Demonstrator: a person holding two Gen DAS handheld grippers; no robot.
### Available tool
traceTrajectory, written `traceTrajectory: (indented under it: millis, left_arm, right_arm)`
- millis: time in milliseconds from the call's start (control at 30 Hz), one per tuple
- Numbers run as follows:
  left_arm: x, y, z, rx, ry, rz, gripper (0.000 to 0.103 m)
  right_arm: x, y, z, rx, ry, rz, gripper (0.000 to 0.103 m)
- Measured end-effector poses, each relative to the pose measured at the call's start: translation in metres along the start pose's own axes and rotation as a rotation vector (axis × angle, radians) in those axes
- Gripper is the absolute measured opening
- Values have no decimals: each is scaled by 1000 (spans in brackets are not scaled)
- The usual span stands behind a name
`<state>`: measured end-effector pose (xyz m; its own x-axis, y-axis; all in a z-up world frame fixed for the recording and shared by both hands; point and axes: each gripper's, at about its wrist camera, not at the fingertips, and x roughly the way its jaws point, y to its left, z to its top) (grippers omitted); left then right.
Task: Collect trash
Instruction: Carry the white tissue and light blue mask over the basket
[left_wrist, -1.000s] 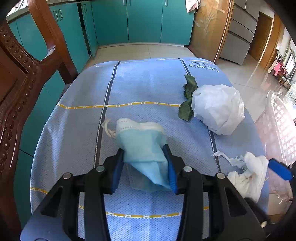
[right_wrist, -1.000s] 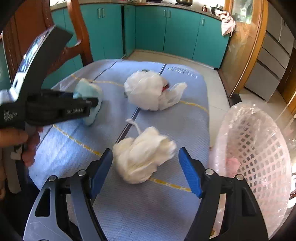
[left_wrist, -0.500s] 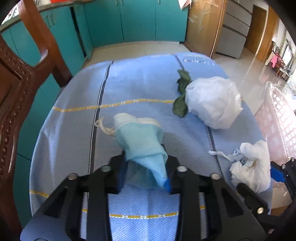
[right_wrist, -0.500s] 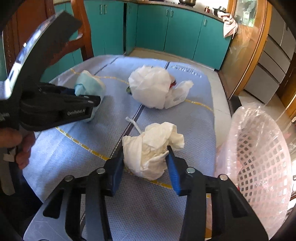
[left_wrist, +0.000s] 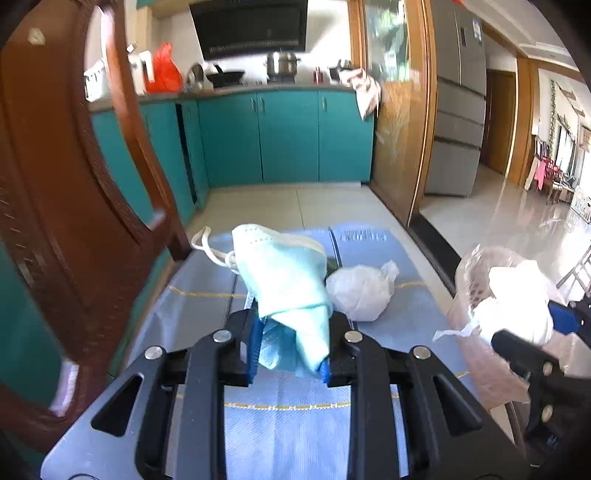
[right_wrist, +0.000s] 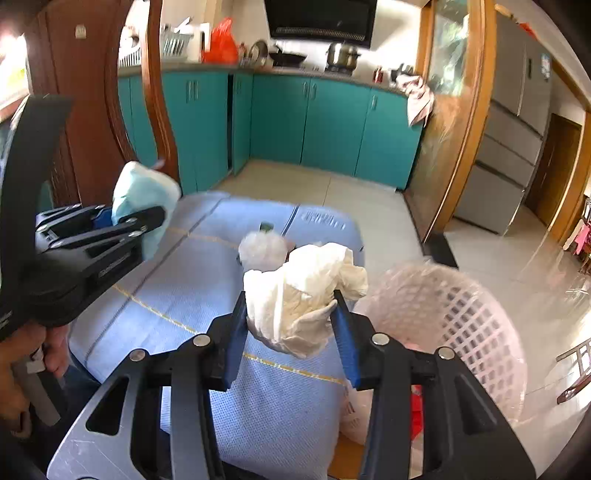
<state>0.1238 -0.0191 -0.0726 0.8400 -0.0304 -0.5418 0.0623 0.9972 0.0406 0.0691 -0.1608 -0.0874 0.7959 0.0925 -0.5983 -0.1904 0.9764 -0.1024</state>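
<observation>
My left gripper (left_wrist: 290, 341) is shut on a light blue face mask (left_wrist: 284, 280) and holds it lifted above the blue tablecloth (left_wrist: 284, 424). It also shows at the left of the right wrist view (right_wrist: 110, 221) with the mask (right_wrist: 142, 192). My right gripper (right_wrist: 291, 332) is shut on a crumpled white tissue wad (right_wrist: 299, 295), raised above the cloth beside the pink mesh basket (right_wrist: 461, 317). In the left wrist view the wad (left_wrist: 517, 302) is in front of the basket (left_wrist: 476, 266). A white plastic bag ball (left_wrist: 360, 291) lies on the cloth, also seen in the right wrist view (right_wrist: 262, 247).
A carved wooden chair (left_wrist: 74, 206) stands close at the table's left. A dark green leaf (right_wrist: 265, 226) lies behind the bag. Teal cabinets (right_wrist: 314, 122) and tiled floor lie beyond the table's far edge. The basket holds some pink and red scraps (right_wrist: 415, 406).
Both grippers rose off the cloth with their loads. The right gripper went from open around the tissue wad to shut on it, and now sits nearer the basket.
</observation>
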Motion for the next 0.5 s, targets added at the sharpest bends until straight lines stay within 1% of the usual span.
traceTrajectory:
  millis: [233,367,500]
  left_arm:
    - [-66,1,13,8,-115,26,26]
    - [-98,-2,15,17,-168,27,27]
    - [-113,-4,10,20,-189,21,27]
  right_arm:
    - [-55,-9,10,34,-121,-9,44]
    - [-71,-8,12,35,-155,-8,44]
    - [-79,-3,11,30,-166,-3,44]
